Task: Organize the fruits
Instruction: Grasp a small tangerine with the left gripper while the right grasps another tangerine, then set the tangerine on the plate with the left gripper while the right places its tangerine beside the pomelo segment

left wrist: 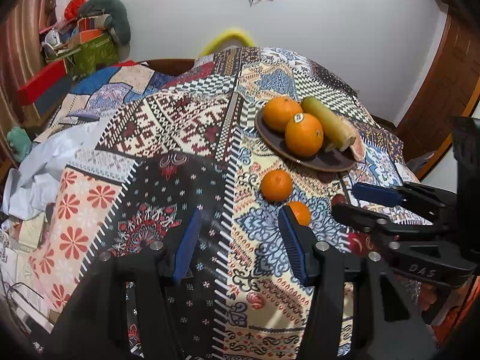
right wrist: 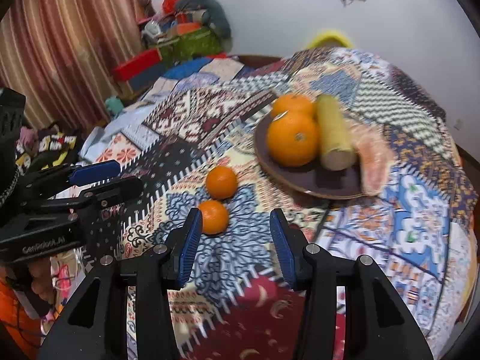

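At the far left, boxes and clutter (left wrist: 87, 45) pile up against a striped curtain (right wrist: 60, 39), beside the counter (left wrist: 168, 126), which is draped in a patchwork cloth. The left gripper (left wrist: 240, 234) hovers above that cloth with its blue-padded fingers (left wrist: 187, 243) spread wide and holding nothing. Just past its right finger lie two small oranges: the near small orange (left wrist: 300, 212), partly hidden behind that finger, and the far small orange (left wrist: 276, 185) touching or almost touching it, both resting straight on the cloth, short of the plate. Farther right and farther back sits a dark plate (left wrist: 318, 160) carrying two larger oranges, the front large orange (left wrist: 304, 134) with a sticker on top and the back large orange (left wrist: 282, 113) behind it, with a pale yellow-green fruit (left wrist: 328, 124) with a cut end lying alongside them; something pinkish on the plate's right edge is too blurred to name. At the right, the right gripper (right wrist: 235, 240) is likewise spread and empty, above the cloth, with the near small orange just beside its left finger.
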A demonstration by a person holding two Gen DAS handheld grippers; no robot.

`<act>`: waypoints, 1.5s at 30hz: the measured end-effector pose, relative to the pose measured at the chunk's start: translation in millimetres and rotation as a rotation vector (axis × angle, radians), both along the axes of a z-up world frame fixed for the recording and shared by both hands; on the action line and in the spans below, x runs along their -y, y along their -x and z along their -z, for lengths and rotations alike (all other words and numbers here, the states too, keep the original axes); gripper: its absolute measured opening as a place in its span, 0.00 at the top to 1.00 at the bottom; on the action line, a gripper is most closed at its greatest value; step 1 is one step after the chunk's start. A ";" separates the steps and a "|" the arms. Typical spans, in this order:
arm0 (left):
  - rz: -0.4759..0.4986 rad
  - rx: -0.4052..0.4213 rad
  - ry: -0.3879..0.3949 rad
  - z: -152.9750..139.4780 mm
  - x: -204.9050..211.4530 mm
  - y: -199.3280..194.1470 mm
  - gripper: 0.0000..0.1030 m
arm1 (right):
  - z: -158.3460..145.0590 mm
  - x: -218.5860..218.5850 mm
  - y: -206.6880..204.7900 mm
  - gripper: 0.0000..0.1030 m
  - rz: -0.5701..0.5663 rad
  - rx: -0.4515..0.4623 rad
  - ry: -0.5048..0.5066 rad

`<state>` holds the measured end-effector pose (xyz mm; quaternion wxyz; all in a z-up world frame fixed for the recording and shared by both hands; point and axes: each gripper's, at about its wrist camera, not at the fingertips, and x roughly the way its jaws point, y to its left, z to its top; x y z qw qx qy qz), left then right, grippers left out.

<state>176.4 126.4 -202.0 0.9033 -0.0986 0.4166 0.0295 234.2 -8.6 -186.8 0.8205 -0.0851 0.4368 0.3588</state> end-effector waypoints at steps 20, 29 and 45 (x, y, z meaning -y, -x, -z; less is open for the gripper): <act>0.003 -0.041 0.016 22.2 -0.8 -16.3 0.48 | 23.8 -20.9 -2.2 0.69 -0.093 -0.043 0.025; 0.067 -0.044 0.000 25.3 28.9 -51.4 0.48 | 1.4 32.8 -19.8 0.69 0.017 -0.008 -0.041; 0.112 -0.071 -0.039 37.6 55.1 -76.2 0.66 | 2.2 89.4 -46.5 0.69 0.155 0.009 -0.063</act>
